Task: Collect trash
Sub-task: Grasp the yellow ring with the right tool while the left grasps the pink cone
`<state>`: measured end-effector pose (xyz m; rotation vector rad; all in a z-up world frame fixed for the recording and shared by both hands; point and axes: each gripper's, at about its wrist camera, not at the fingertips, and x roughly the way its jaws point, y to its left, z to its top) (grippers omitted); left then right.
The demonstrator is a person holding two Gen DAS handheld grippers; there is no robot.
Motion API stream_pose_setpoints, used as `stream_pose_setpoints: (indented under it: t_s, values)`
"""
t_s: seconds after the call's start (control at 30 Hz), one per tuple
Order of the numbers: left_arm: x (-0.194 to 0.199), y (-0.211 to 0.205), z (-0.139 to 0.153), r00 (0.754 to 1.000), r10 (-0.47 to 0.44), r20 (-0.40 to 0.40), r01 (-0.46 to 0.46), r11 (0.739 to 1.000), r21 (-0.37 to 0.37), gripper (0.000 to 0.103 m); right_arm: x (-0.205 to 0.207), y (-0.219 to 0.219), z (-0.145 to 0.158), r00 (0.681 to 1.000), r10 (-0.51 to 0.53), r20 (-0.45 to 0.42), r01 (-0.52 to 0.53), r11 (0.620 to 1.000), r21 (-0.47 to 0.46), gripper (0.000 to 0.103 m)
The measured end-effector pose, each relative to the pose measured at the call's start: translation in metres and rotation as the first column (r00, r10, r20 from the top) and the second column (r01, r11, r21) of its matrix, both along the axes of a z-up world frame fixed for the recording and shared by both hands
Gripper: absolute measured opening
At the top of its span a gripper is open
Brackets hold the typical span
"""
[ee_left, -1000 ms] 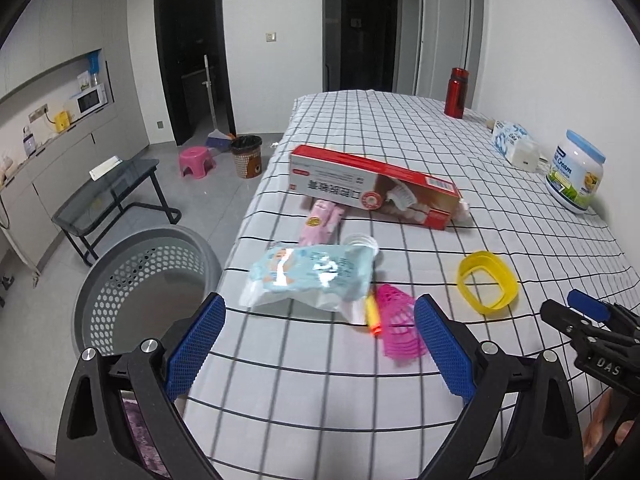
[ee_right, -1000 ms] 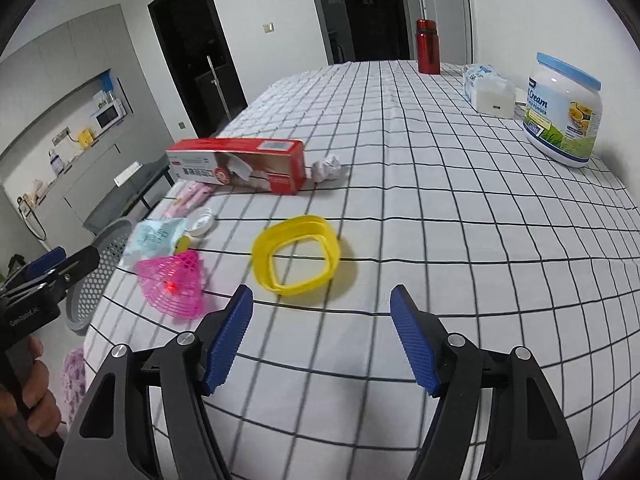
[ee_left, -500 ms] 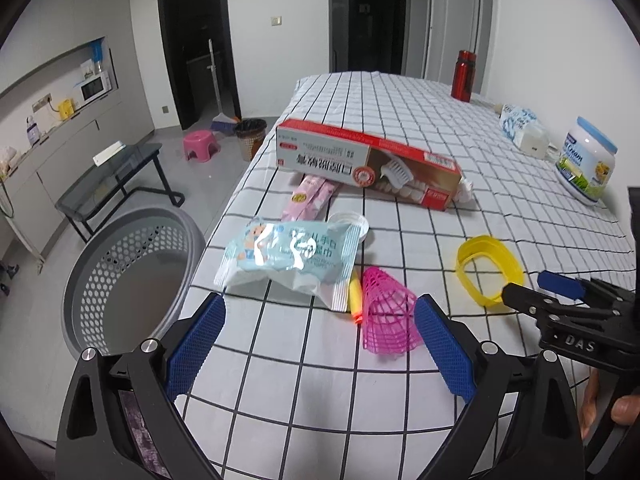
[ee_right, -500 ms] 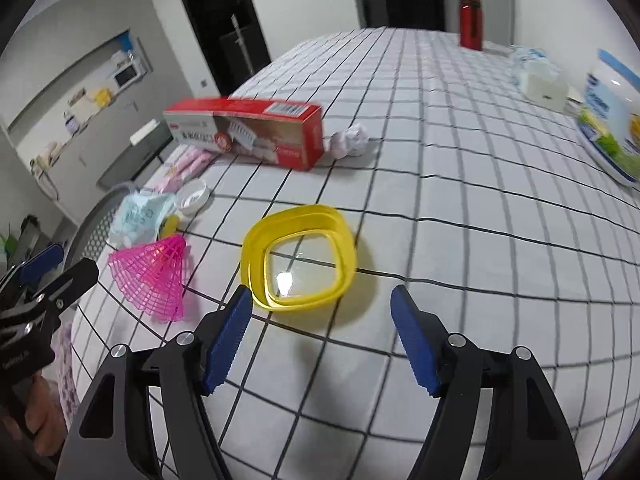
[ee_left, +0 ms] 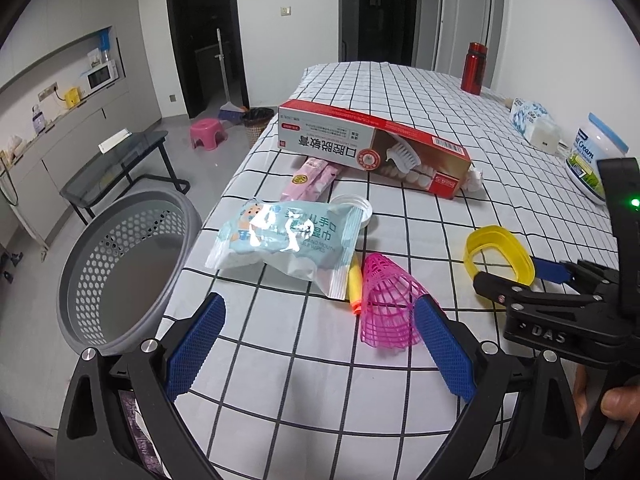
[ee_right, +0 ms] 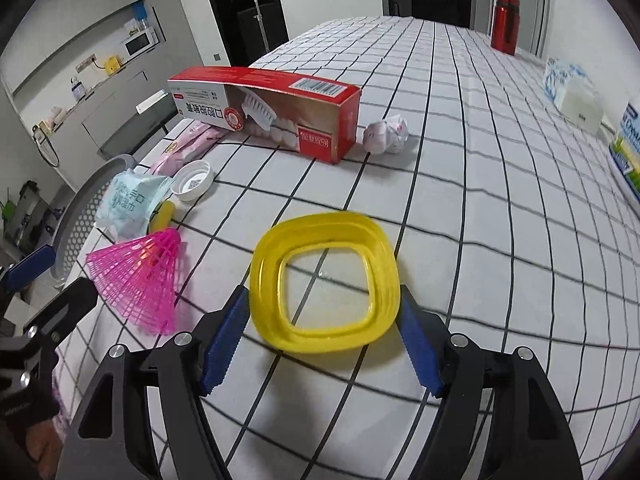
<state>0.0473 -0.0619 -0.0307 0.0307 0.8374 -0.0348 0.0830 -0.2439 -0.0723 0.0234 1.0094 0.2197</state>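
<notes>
Right claw (ee_right: pixel 322 332) has closed in, jaws wide around the yellow ring (ee_right: pixel 325 280); left claw (ee_left: pixel 320 344) gapes wide near the pink shuttlecock (ee_left: pixel 386 304).

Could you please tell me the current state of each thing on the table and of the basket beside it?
yellow ring: flat, between the open right jaws
pink mesh cone: lying on its side
wipes pack: lying flat, sealed
red box: lying on its long side
white cap: open side up
paper ball: crumpled
grey basket: upright, looks empty
</notes>
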Motion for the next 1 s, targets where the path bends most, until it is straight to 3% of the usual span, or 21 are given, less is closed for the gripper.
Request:
stream_pose_setpoints:
  t_s: [0.33,0.63,1.0]
  values:
    - [0.0,-0.006,-0.005,1.0,-0.004,-0.016,0.004,1.0,0.004,0.094,-0.002,0.004,0.0,0.999,0.011,0.051,-0.009,0.999,-0.033,0.068]
    - [-0.001,-0.018,-0.008,1.0,-0.016,-0.023,0.017,1.0,0.005,0.096,-0.01,-0.031,0.024,0.988,-0.082,0.131,0.079,0.997,0.028,0.068]
    - [0.016,-0.033,-0.025,0.998,-0.001,-0.066,0.001,1.0,-0.001,0.096,-0.014,-0.063,0.033,0.973,-0.167,0.159,0.151,0.982,0.11,0.068]
